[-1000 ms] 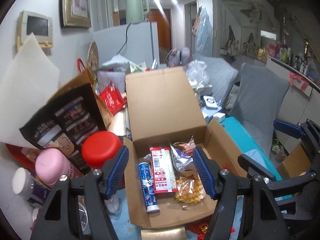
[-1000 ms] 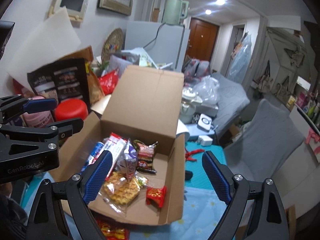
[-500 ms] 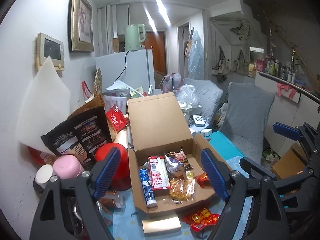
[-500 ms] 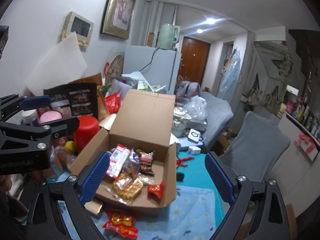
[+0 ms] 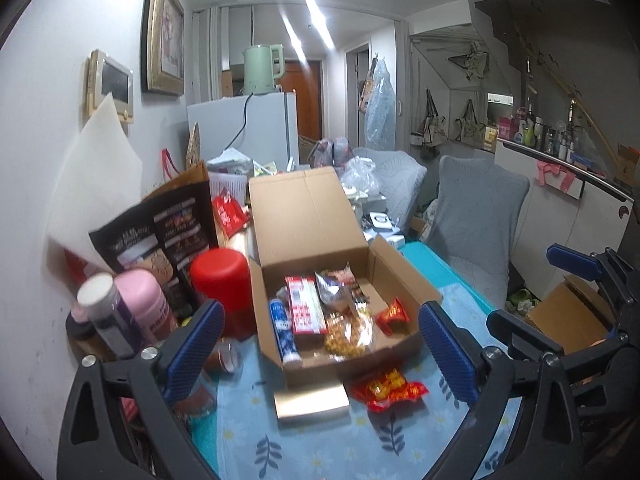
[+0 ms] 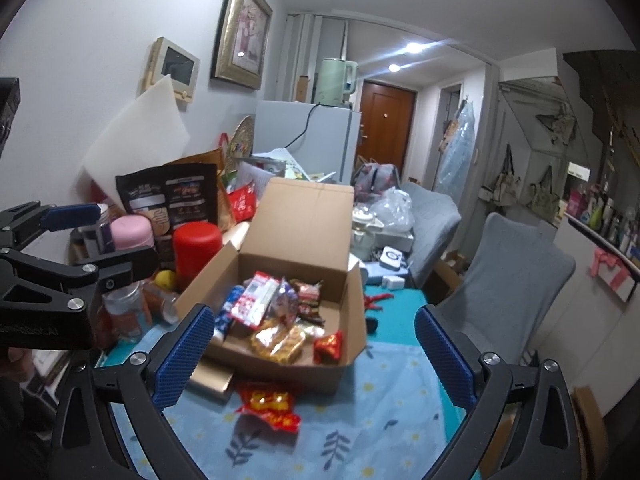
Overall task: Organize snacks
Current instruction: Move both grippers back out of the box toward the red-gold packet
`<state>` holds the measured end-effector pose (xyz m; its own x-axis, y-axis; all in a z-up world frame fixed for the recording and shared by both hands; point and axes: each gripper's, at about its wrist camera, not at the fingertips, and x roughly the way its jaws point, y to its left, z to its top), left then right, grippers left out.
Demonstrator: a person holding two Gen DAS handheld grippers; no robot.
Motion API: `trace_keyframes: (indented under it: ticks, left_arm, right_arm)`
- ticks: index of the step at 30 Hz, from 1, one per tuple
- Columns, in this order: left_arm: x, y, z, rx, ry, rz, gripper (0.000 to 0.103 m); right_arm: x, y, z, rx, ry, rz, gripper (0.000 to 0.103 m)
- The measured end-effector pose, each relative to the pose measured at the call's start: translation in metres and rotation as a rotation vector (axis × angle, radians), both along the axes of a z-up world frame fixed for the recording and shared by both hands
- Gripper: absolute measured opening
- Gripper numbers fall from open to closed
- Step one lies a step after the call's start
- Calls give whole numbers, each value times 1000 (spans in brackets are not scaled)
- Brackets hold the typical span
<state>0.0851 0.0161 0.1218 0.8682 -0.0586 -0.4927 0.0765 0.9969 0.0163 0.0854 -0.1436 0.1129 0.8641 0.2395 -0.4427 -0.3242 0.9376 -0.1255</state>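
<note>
An open cardboard box (image 5: 308,236) (image 6: 304,220) stands on the blue flowered tablecloth (image 5: 320,448) and holds several snack packets, among them a blue tube (image 5: 283,330) and a red-and-white packet (image 5: 305,310). A red snack packet (image 5: 390,390) (image 6: 270,404) and a gold flat box (image 5: 310,400) (image 6: 212,378) lie on the cloth in front of the box. My left gripper (image 5: 318,348) is open and empty, held back above the cloth. My right gripper (image 6: 312,356) is open and empty, beside it on the right.
A red canister (image 5: 222,284), a pink bottle (image 5: 146,304) and a black bag (image 5: 160,240) crowd the left of the box. A small glass jar (image 5: 228,356) lies near the box. A grey chair (image 5: 476,224) stands at the right. A fridge (image 5: 252,132) is behind.
Both grippers have pulled back and up from the box, so it looks smaller and farther. The red packet and the gold box in front of it have come into view.
</note>
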Motion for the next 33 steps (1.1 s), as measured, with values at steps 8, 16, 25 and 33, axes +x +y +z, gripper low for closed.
trace_keyframes:
  ticks: [8, 16, 25, 33]
  left_arm:
    - [-12, 6, -28, -29, 63, -5, 99]
    - [-20, 12, -64, -45, 128, 26, 99]
    - [-13, 19, -110, -55, 241, 22, 99]
    - [2, 25, -148, -115, 300, 15, 99]
  right_arm:
    - [-18, 2, -32, 16, 54, 8, 102]
    - [-24, 8, -73, 9, 113, 23, 102]
    - [-19, 17, -116, 19, 211, 50, 102]
    - [0, 16, -144, 30, 267, 37, 102]
